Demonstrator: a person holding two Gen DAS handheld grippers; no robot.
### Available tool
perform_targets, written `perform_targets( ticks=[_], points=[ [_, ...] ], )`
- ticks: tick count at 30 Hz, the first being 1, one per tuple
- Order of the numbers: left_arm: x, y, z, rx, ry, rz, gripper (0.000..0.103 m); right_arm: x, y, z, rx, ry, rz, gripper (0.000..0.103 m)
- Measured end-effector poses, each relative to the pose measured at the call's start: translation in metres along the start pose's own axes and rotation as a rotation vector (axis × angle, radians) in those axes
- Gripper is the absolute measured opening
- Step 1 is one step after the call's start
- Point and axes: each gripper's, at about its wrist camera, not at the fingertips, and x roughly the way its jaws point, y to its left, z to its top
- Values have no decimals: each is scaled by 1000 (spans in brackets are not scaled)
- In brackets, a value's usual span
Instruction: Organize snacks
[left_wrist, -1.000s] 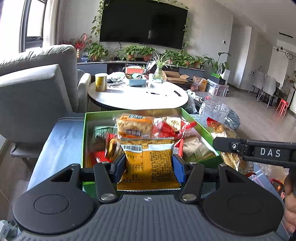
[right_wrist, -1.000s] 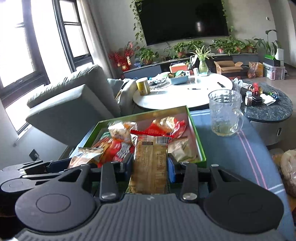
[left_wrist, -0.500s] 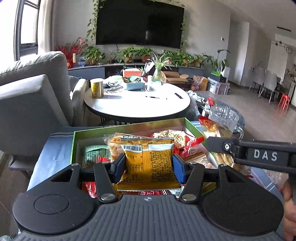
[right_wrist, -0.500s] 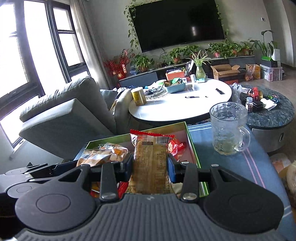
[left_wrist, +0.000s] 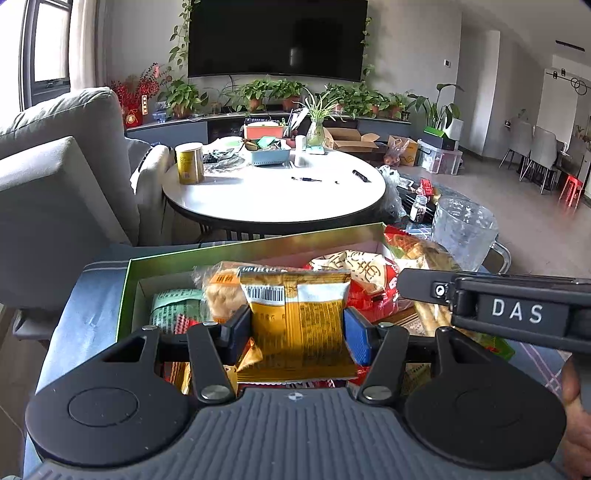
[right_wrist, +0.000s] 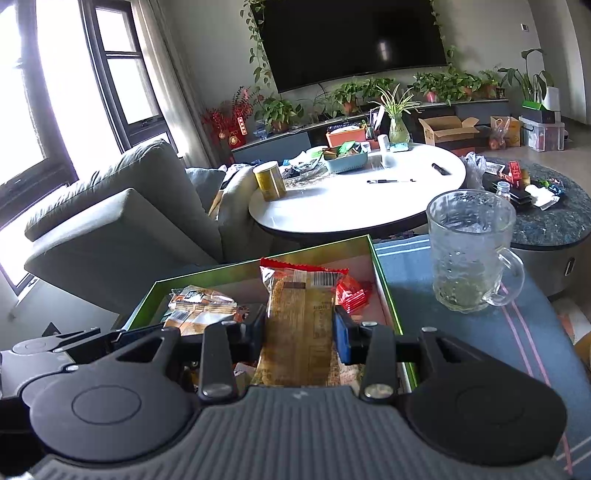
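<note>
Left wrist view: left gripper clenches a yellow packet lengthwise above the box; right gripper grasps a brown packet.

Right tongs clamp brown snack pkt over green tray; glass mug nearby.

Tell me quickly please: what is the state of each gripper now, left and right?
Left gripper: closed on the yellow snack packet.
Right gripper: closed on the long clear-wrapped snack packet.
</note>
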Motion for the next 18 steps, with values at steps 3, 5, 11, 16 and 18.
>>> perform_targets(
  ticks=[3,5,11,16,18],
  points=[
    [1,-3,0,2,-6,14,53,3,3,0,-17,-6,-7,77],
    [0,-3,-1,6,-3,19,59,1,3,-2,-19,-9,-10,77],
    [-12,0,-2,-7,-19,35,64,-8,-1,-1,9,-17,-12,77],
    [-32,-2,-1,-3,-56,50,67,-21,-1,0,18,-31,-11,77],
    [-39,-3,-1,-5,-63,48,67,-27,1,0,16,-35,-6,77]
  ],
)
